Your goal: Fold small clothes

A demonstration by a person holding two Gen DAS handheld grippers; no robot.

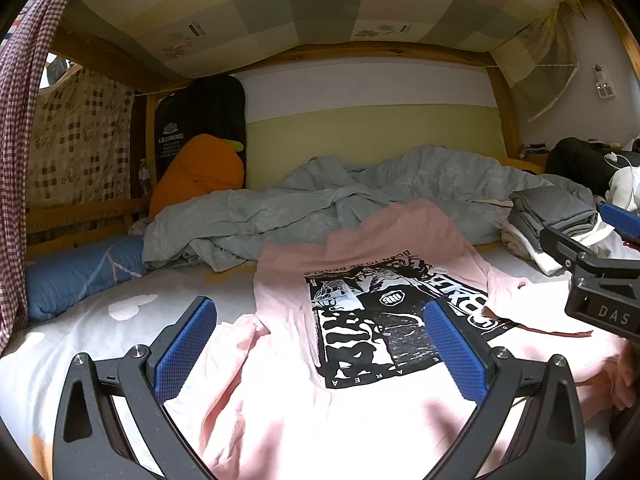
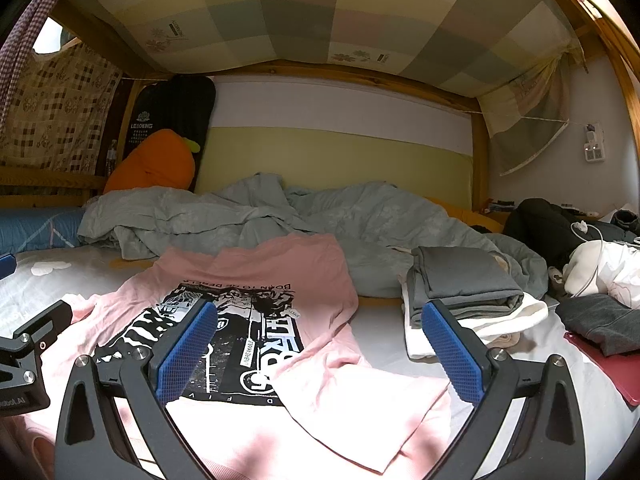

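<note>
A pink T-shirt [image 1: 360, 248] with a black-and-white print lies spread face up on the white bed sheet [image 1: 100, 320], its hem toward me. One sleeve is folded inward over the print's edge [image 2: 360, 400]. My left gripper [image 1: 320, 344] hovers open over the shirt's lower left part, nothing between its blue pads. My right gripper [image 2: 320, 352] hovers open over the shirt's right side, also holding nothing. The right gripper's body shows at the right edge of the left wrist view [image 1: 600, 280]. The same pink T-shirt [image 2: 260, 280] fills the right wrist view's centre.
A stack of folded grey and white clothes [image 2: 468, 292] sits right of the shirt. A rumpled grey-green duvet [image 1: 320, 200] lies behind. An orange plush [image 1: 196, 172] and blue pillow [image 1: 80, 272] are at the left. Dark clothes, a white item and a red flat object [image 2: 600, 360] are at the right.
</note>
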